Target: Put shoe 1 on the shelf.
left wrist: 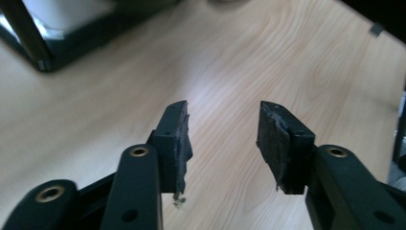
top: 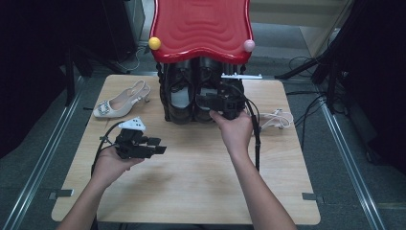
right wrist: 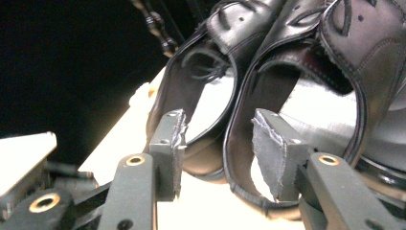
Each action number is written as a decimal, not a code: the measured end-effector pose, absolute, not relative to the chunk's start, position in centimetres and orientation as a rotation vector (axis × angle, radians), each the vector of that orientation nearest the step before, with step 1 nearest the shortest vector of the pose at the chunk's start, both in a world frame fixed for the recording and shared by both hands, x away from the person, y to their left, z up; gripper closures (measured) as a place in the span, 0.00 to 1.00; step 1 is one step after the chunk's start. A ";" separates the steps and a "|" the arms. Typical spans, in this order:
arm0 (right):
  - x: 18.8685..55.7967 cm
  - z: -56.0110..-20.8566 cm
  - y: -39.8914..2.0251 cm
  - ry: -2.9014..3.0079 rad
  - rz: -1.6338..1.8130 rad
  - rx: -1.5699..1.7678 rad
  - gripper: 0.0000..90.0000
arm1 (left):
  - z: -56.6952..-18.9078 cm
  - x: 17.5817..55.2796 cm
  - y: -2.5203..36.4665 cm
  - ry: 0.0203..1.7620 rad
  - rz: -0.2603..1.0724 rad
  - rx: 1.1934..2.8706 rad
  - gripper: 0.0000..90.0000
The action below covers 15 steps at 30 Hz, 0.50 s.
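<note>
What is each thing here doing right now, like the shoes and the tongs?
Black shoes: side by side under the red rack, heels toward the person.
Red rack: standing at the table's far edge.
White shoe: lying on the table, left of the rack.
Sandal: lying on the table, right.
Left tongs: open, empty, above the table.
Right tongs: open, at the black shoes' heels, not gripping.

A light wooden table (top: 191, 191) with rounded corners stands on a grey carpeted floor (top: 349, 191). Metal rails (top: 45, 158) run along the floor on both sides of it. Dark stands and their legs (top: 311, 67) flank the far corners, with black cables (top: 306, 103) trailing over the carpet. The edges of the room lie in deep shadow.
</note>
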State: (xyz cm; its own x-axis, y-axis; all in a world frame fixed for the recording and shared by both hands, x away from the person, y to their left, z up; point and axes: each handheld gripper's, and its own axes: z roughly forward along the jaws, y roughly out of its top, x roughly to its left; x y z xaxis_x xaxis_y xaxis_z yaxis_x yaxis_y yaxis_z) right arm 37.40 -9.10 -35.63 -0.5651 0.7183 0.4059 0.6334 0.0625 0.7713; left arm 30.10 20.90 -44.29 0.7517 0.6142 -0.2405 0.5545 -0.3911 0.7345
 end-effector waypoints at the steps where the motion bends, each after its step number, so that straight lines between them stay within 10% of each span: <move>1: 37.1 -35.6 -9.3 2.233 1.544 1.413 0.62 | -43.6 30.3 20.9 0.869 0.086 2.071 0.64; 15: 34.4 -37.6 -12.5 2.310 1.586 1.346 0.68 | -33.9 34.6 19.3 0.749 0.174 2.077 0.88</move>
